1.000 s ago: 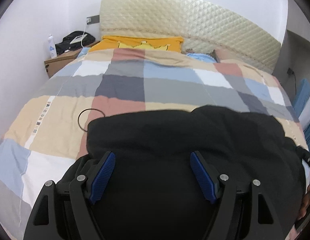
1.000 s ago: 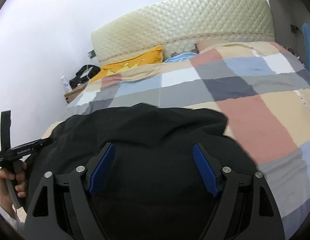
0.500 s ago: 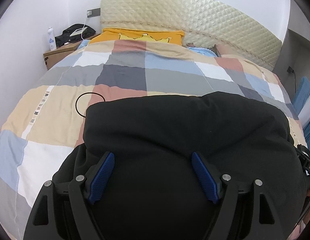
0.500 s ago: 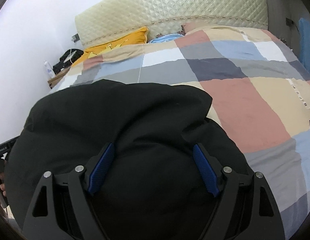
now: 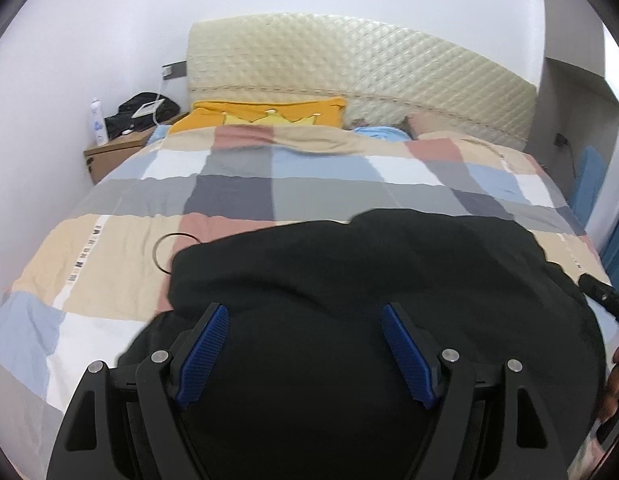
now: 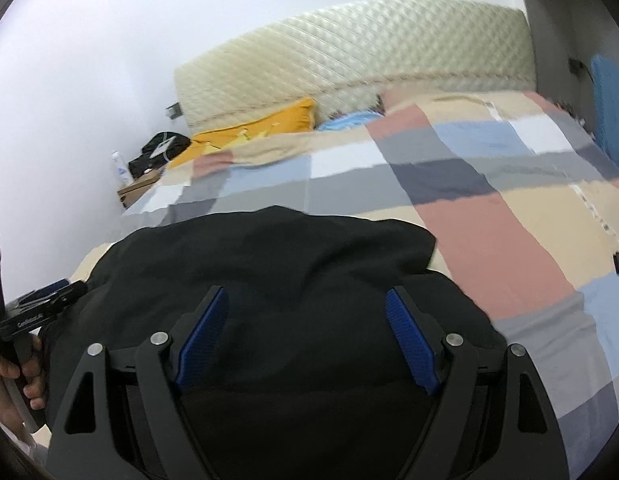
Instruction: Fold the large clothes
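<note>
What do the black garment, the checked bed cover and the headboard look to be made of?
Black garment: soft matte fabric, possibly a knit or fleece; it drapes in rounded folds with no shine.
Checked bed cover: woven cloth, probably cotton; flat matte colour blocks with fine creases.
Headboard: quilted padded upholstery, cream, faintly glossy, perhaps faux leather; diamond tufting catches the light.

White lettering stands on the side of the left gripper in the right wrist view, too small to read; dark marks on the quilt's white strip are illegible.
</note>
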`<action>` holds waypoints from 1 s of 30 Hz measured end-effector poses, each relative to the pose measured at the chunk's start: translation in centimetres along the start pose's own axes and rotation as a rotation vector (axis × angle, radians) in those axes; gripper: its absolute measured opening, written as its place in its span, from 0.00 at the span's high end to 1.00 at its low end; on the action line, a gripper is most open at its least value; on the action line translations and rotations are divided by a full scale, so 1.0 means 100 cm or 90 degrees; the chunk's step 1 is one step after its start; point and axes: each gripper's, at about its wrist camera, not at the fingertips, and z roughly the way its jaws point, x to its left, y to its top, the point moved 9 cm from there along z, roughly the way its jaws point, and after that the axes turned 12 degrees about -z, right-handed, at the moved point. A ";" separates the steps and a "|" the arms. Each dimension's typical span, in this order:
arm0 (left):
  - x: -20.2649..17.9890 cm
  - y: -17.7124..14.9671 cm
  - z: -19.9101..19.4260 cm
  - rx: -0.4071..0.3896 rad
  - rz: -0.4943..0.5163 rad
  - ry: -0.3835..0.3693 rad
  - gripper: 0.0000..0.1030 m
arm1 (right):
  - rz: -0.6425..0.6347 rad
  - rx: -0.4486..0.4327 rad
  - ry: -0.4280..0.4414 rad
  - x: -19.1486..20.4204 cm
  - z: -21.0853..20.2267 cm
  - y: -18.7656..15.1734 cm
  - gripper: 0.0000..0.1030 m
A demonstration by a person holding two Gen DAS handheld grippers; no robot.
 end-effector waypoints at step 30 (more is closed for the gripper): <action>-0.047 -0.003 -0.059 -0.030 0.040 0.014 0.21 | -0.075 -0.029 -0.011 0.053 -0.050 0.014 0.18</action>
